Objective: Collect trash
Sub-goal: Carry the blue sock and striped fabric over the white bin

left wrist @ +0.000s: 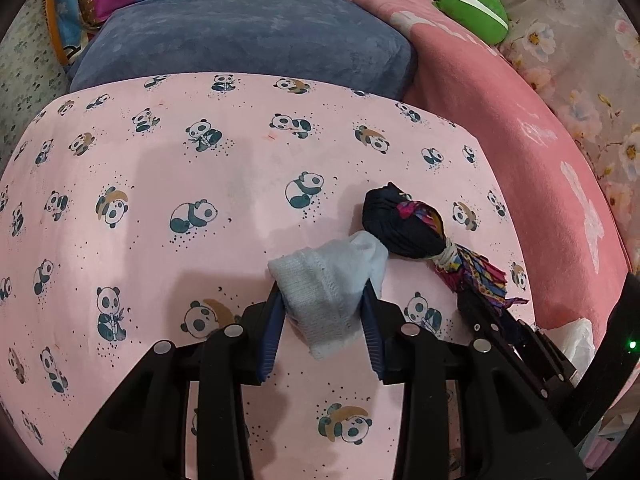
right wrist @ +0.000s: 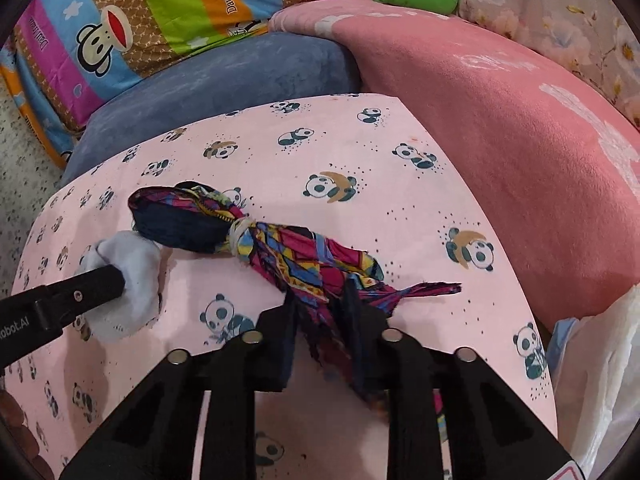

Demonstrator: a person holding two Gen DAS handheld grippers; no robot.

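**Trash items gripped on panda-print surface**

Trash consists of two cloth items lying on a pink panda-print sheet [left wrist: 160,184]. A pale grey-blue sock [left wrist: 332,280] is clamped between the blue pads of the left gripper [left wrist: 326,300], whose jaws are set narrow and pressed into the fabric from both sides; the sock is bunched and its toe end touches the second item. That second item, a knotted cloth bundle [right wrist: 280,240], has a dark navy ball at one end, a white tie at its neck and a multicoloured patterned tail. The tail is pinched in the right gripper [right wrist: 324,312], whose jaws are nearly closed around it, with frayed ends hanging down between the fingers. No earlier view is available for comparison.

Both items are located near the right-hand portion of the sheet, as seen from the left wrist. A blue-grey cushion [left wrist: 248,36] is noted beyond the sheet, a pink blanket [right wrist: 500,152] beside it, and a green plush object [left wrist: 472,8] farther back. White plastic [right wrist: 600,380] is visible at the right edge.
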